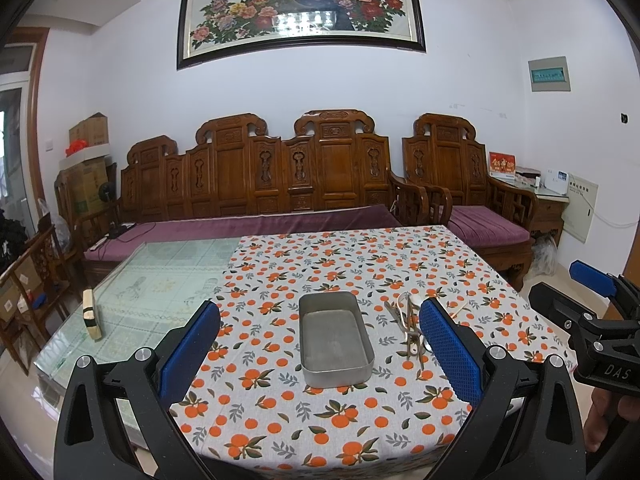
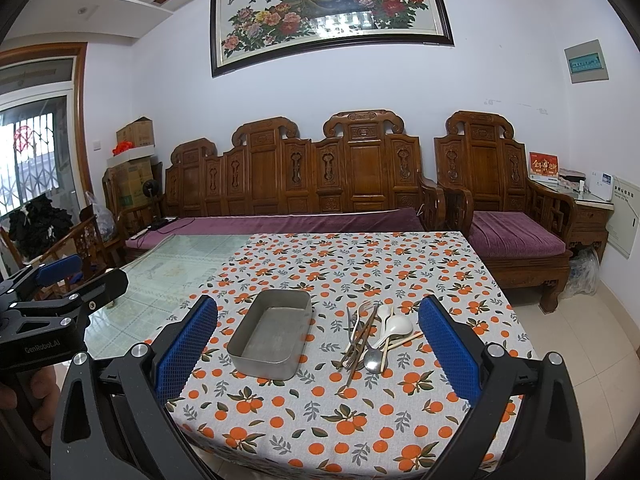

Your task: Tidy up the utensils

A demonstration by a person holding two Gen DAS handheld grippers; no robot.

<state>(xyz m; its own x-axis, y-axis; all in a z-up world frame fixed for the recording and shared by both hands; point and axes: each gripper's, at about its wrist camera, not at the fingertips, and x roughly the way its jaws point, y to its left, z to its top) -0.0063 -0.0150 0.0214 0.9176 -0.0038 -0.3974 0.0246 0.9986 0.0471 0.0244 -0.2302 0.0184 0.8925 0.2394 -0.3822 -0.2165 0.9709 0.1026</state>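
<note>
An empty rectangular metal tin [image 1: 335, 338] [image 2: 272, 332] stands on the orange-print tablecloth [image 1: 320, 264] [image 2: 340, 264]. To its right lies a pile of utensils [image 2: 374, 336] [image 1: 408, 330]: white spoons [image 2: 394, 326], a metal spoon [image 2: 373, 360], forks and chopsticks. My left gripper [image 1: 320, 354] is open and empty, held above the near table edge in front of the tin. My right gripper [image 2: 318, 350] is open and empty, in front of the tin and the pile. Each gripper also shows at the edge of the other's view.
The left half of the table is bare glass [image 1: 160, 280] with a small wooden block [image 1: 91, 314] on it. A carved wooden sofa [image 1: 256, 184] and an armchair [image 2: 508, 208] stand behind the table. Tiled floor lies to the right.
</note>
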